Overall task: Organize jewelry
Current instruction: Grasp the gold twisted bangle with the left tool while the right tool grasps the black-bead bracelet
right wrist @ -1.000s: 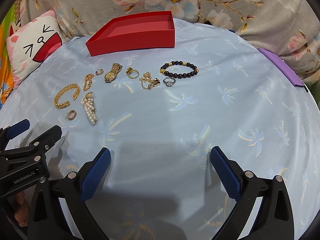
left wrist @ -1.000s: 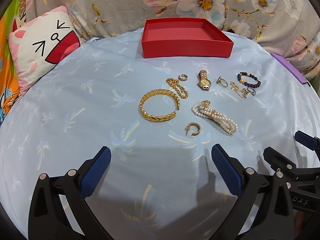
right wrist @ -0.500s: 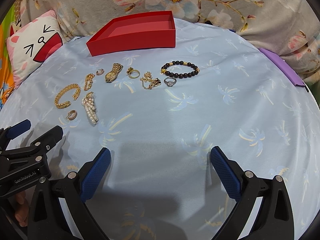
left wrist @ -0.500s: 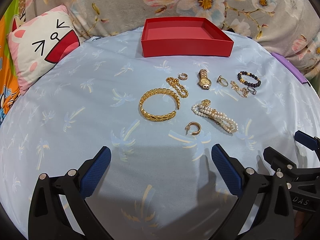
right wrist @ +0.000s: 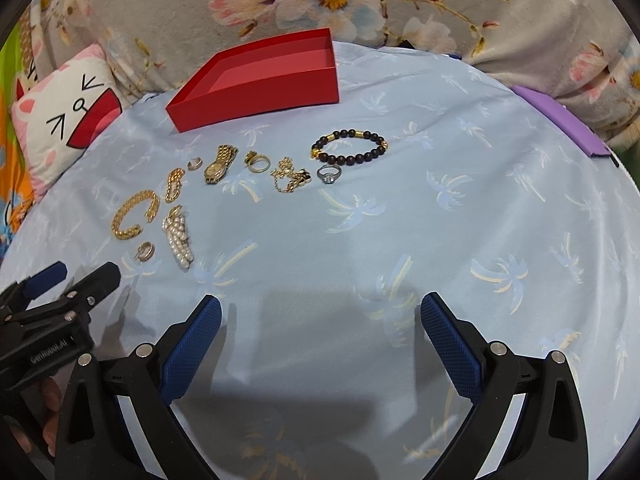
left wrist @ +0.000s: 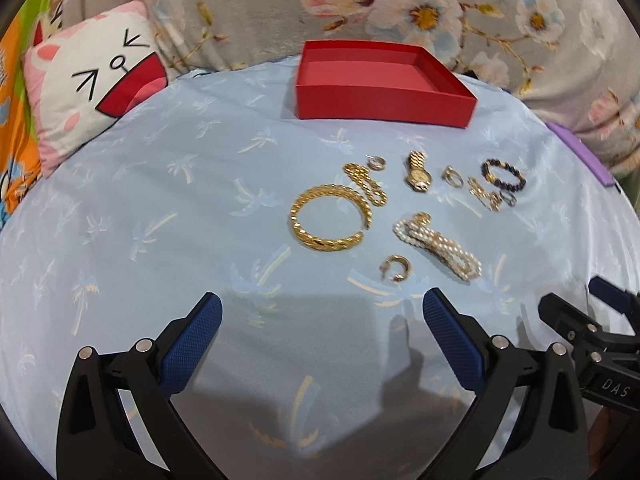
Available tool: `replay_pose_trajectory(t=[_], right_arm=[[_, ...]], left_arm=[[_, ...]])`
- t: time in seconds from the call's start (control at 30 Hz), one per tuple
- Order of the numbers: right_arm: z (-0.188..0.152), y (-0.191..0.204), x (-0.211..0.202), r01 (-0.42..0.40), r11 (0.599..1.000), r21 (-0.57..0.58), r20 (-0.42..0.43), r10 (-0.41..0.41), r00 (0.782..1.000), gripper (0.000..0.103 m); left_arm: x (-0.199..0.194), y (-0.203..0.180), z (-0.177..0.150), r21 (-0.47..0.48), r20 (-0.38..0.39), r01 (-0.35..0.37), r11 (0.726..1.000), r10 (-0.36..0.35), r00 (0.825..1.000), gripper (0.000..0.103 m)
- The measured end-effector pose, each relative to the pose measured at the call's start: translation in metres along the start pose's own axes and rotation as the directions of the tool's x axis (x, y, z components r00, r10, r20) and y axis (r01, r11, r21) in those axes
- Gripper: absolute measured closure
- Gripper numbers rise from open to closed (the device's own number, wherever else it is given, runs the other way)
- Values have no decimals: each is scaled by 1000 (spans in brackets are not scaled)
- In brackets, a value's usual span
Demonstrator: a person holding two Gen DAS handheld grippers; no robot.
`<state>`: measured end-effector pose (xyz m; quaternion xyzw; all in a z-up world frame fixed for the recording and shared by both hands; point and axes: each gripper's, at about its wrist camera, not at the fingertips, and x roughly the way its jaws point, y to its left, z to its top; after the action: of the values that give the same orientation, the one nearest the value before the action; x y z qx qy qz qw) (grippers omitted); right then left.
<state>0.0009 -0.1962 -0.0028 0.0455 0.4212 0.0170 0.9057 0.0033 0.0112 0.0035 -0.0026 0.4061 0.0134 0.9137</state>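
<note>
Jewelry lies ahead of both wide-open, empty tongs, before the box. Bangle is stiff; pinch its rim. Pearls are floppy and slippery; grab mid-bunch.

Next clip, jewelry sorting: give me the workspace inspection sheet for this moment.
Surface: pale blue palm-print cloth, wrinkled.
Job's things: red box open, nothing inside; gold cuff, pearl bracelet, gold watch, dark bead bracelet, chains, rings and earrings lie loose in front of it.
Clutter: purple flat object at the right edge.
Grippers: left gripper and right gripper open, holding nothing.
Cables: nothing seen.
Surroundings: floral fabric, cat-face pillow.
</note>
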Motion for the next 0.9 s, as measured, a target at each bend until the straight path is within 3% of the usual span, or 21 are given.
replay_pose_trajectory(t=[0.27, 0.43, 0.6, 0.7, 0.83, 0.9], right_arm=[[3, -9, 1, -12, 999, 36, -8, 12, 1000, 5], [2, -9, 1, -9, 999, 42, -9, 9, 1000, 5], [5, -15, 3, -14, 998, 65, -13, 15, 1000, 5], [6, -18, 5, -13, 997, 71, -11, 14, 1000, 5], [7, -18, 6, -14, 998, 69, -13, 15, 1000, 5], [9, -18, 7, -11, 998, 63, -10, 12, 1000, 5]], left_arm=[[20, 32, 25, -78, -33, 32, 996, -35, 999, 5], [35, 19, 42, -33, -65, 89, 995, -91, 994, 5], [51, -9, 56, 45, -48, 36, 998, -33, 998, 6], [63, -15, 59, 49, -81, 40, 998, -36, 996, 19], [63, -12, 59, 41, -72, 34, 999, -31, 997, 21], [61, -11, 58, 39, -59, 35, 999, -33, 998, 32]])
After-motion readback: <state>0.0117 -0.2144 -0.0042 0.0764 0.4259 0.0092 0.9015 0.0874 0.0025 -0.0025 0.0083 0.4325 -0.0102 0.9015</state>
